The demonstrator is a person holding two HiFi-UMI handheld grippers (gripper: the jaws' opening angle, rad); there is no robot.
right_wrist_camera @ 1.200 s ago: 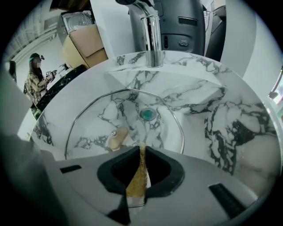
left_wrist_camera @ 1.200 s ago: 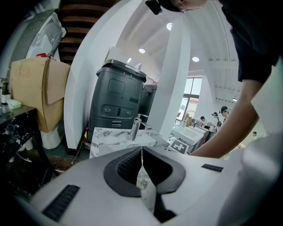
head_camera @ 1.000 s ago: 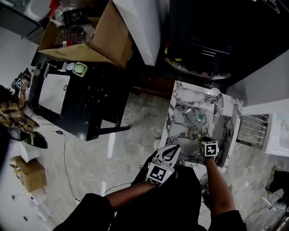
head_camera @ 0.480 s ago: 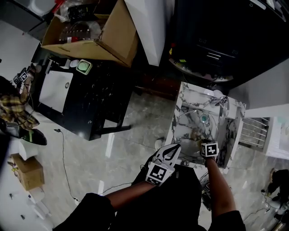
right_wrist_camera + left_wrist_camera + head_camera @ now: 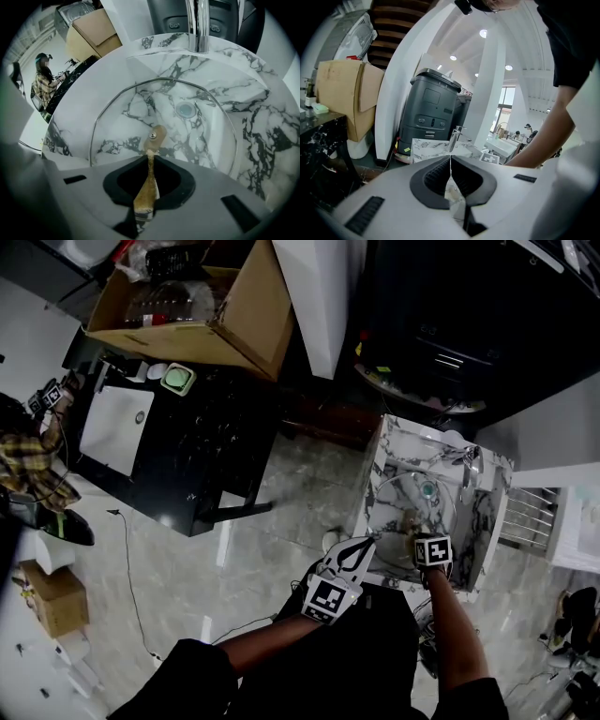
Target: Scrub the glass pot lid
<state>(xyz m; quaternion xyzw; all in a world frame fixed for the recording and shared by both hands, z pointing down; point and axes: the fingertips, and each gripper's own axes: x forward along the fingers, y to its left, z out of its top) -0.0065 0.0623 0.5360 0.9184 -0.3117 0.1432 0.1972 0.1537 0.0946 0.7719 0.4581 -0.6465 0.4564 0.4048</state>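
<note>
Right claw, pad over marble sink

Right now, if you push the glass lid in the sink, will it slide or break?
It'd probably slide or rock: the glass lid lies loose in the smooth, curved marble sink. It looks stiff but breakable, being clear glass with a metal rim. The thin brown pad in the right tongs seems soft, so pushes stay gentle.

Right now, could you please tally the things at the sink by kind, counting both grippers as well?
grippers: 2, the left gripper and the right gripper
glass pot lid: 1
scrubbing pad: 1
faucet: 1
sink: 1
Total: 6
</note>
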